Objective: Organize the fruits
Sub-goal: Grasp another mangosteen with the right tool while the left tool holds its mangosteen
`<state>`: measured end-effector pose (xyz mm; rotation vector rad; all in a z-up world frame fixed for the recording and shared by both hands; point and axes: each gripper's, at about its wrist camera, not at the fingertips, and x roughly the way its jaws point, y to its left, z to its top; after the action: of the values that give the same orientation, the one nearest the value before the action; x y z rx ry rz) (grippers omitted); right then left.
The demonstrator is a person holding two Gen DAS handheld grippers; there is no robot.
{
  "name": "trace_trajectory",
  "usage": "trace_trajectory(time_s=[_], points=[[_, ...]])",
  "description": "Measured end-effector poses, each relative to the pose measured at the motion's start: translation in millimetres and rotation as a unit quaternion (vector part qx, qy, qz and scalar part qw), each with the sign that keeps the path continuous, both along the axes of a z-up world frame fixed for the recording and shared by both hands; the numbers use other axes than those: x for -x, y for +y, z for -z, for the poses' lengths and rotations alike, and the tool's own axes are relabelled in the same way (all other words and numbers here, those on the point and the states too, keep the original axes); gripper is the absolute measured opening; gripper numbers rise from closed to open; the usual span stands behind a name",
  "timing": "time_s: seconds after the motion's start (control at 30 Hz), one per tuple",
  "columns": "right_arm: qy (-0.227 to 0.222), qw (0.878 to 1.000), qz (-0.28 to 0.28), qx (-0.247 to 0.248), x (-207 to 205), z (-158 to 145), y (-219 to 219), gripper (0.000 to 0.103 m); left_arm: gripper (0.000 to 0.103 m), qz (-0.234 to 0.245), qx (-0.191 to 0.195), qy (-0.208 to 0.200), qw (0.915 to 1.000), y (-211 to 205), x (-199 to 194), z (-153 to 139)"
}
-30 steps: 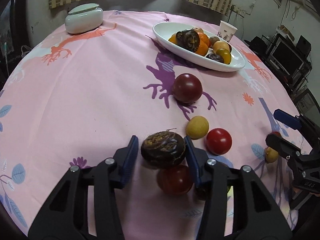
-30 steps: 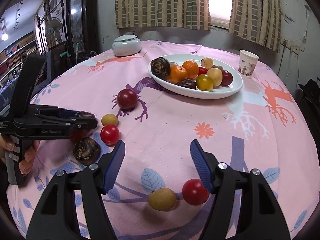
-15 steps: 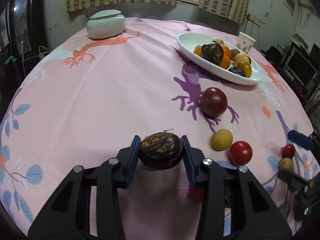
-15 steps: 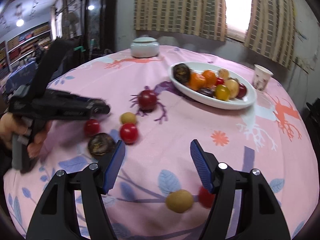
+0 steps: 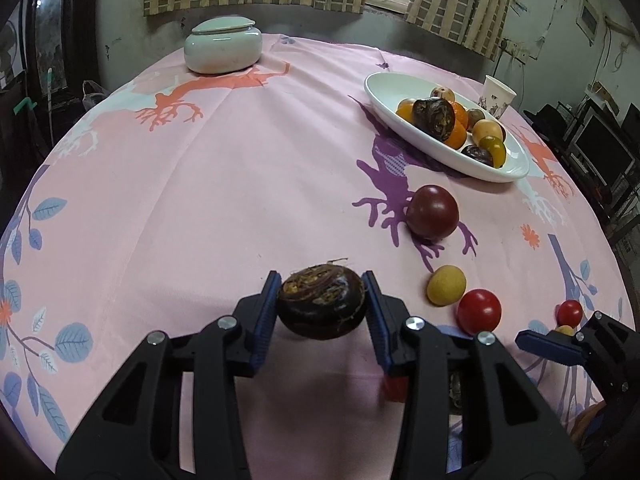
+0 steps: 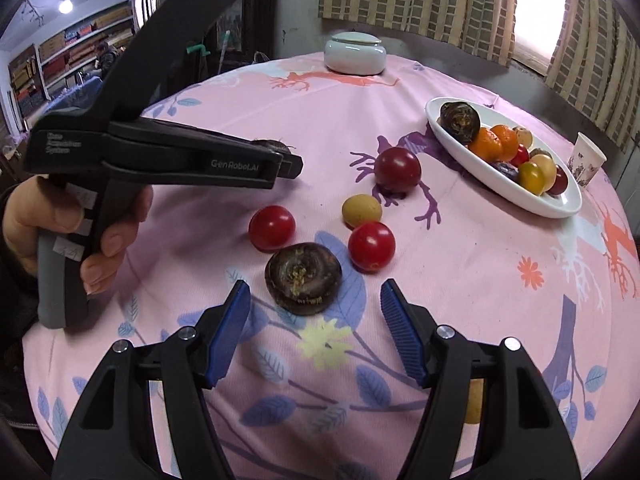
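Note:
My left gripper (image 5: 322,292) is shut on a dark brown fruit (image 5: 322,308) and holds it just above the pink tablecloth. From the right wrist view that gripper (image 6: 288,160) hangs over the cloth at the left. My right gripper (image 6: 316,296) stands open, and a second dark brown fruit (image 6: 303,278) lies on the cloth partly between its tips, untouched. Around it lie two red tomatoes (image 6: 272,227) (image 6: 371,246), a yellow fruit (image 6: 361,210) and a dark red fruit (image 6: 398,170). The white oval plate (image 6: 560,210) at the back right holds several fruits.
A white lidded jar (image 5: 223,44) stands at the far side of the round table. A paper cup (image 5: 497,96) sits behind the plate (image 5: 384,88). A hand (image 6: 24,224) grips the left tool. A small red fruit (image 5: 569,313) lies near the right edge.
The left jaws closed onto the dark fruit and raised it slightly. The right gripper swung left, from the yellow and red pair at the front to the second dark fruit.

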<state>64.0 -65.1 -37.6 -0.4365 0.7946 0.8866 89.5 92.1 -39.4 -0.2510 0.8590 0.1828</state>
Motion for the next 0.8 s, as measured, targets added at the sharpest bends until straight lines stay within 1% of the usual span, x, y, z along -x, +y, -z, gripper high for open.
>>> trace_trajectory(time_s=[0.13,0.4,0.43,0.47,0.53,0.63,0.8], points=[[-0.007,1.000,0.004,0.016,-1,2,11,0.068,0.042,0.000,0.001,-0.001,1.0000,1,0,0],[0.004,0.999,0.019,0.026,-8,11,20,0.068,0.042,0.004,-0.007,0.000,1.0000,-1,0,-2],[0.005,0.999,0.022,0.027,-9,11,21,0.066,0.042,0.004,-0.007,0.000,1.0000,-1,0,-2],[0.003,0.999,0.026,0.028,-10,12,21,0.054,0.042,0.005,-0.007,0.001,1.0000,-2,0,-1],[0.005,0.999,0.016,0.029,-9,12,24,0.046,0.042,0.007,-0.009,0.004,0.9999,-3,0,0],[-0.005,0.999,0.014,0.036,-6,13,26,0.046,0.042,0.009,-0.012,0.005,0.9999,-4,-1,1],[0.005,0.999,0.019,0.031,-8,10,18,0.046,0.042,0.010,-0.014,0.006,0.9998,-5,0,2]])
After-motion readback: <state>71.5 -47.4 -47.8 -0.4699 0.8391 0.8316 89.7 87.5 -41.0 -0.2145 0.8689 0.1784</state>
